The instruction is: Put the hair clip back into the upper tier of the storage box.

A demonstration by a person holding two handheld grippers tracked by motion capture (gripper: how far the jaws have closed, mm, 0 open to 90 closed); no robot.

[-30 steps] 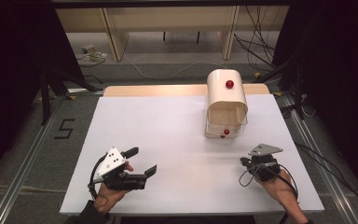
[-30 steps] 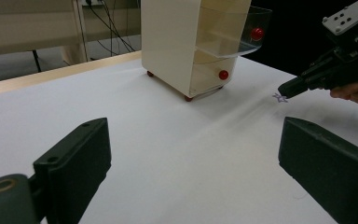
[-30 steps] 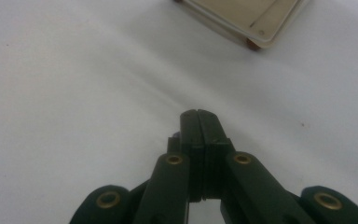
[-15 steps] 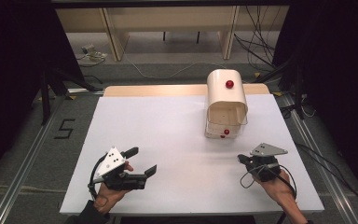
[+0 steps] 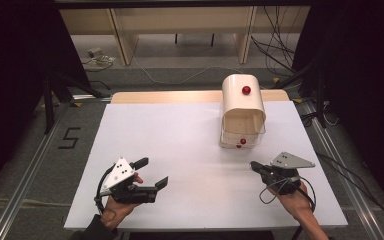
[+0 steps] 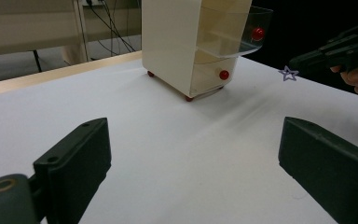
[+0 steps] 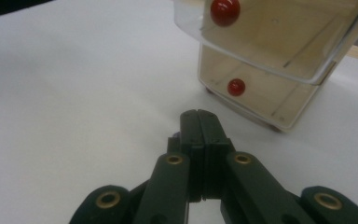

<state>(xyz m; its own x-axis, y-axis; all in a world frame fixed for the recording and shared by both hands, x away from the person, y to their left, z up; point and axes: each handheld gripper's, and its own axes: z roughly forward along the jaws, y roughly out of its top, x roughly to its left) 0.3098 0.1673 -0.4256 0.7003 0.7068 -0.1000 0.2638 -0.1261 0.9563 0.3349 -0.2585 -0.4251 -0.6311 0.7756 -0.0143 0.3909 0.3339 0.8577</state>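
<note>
1. The left gripper [image 5: 154, 172] sat at the near left of the white table [image 5: 180, 135], held in the person's left hand [image 5: 117, 207], its jaws spread wide with nothing between them.
2. In the left gripper view the two black jaws stood well apart over bare tabletop.
3. The right gripper [image 5: 254, 165] hovered at the near right in the right hand [image 5: 292, 197], jaws pressed together and holding nothing; its tip pointed towards the drawer box.
4. In the right gripper view the closed jaws met in front of the lower drawer's red knob [image 7: 236, 87].
5. A small purple star [image 6: 288, 73] lay on the table just below the right gripper's tip.
6. Farther back, right of centre, stood the cream drawer box [image 5: 242, 107], apart from both grippers.
7. Its upper clear drawer [image 7: 279, 39] stood pulled out over the shut lower one.
8. A further red knob [image 5: 246, 90] showed on the box's rounded top.
</note>
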